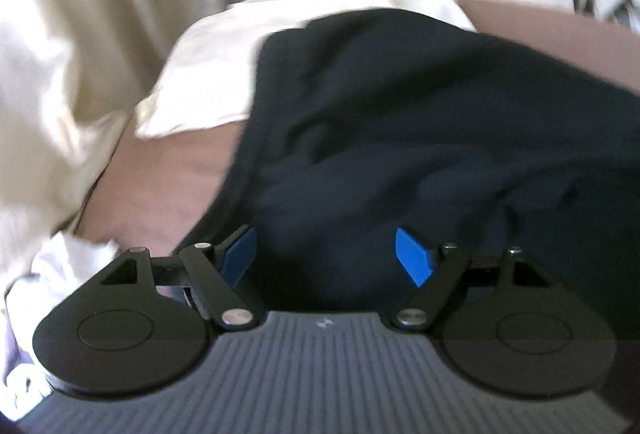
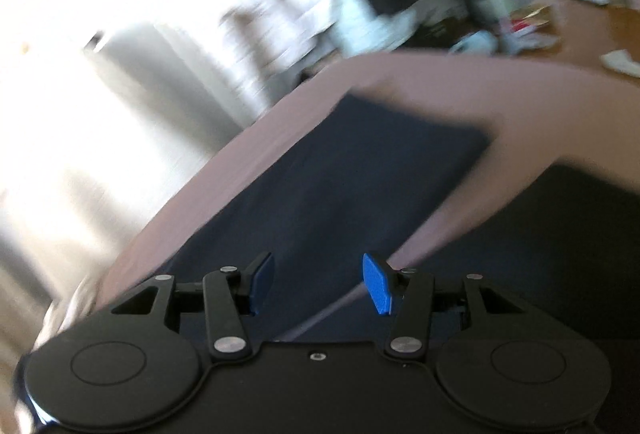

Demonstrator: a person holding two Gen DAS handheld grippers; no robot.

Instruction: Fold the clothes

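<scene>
The left gripper [image 1: 326, 258] has its blue-padded jaws spread apart with nothing between them, poised just over the near edge of a rumpled dark navy fabric garment [image 1: 400, 121] that fills the view from 12 to 3 o'clock. The right gripper [image 2: 318, 282] is likewise parted and empty, above a flatter, smoother navy panel [image 2: 328, 173] running toward 12 o'clock; whether this is the same garment I cannot tell. Both lie on a mauve-brown bed sheet [image 1: 168, 177]. A crumpled white cloth [image 1: 224, 73] sits at 10 o'clock of the left jaws, touching the navy heap's far edge. The likeliest trouble is a pinch that takes several bunched layers at once, or only the top one, so a fold drags the pile crooked. The heavy motion blur in both views suggests fast movement, which raises the chance of closing on air or snagging the sheet. The white cloth could also be swept along.
</scene>
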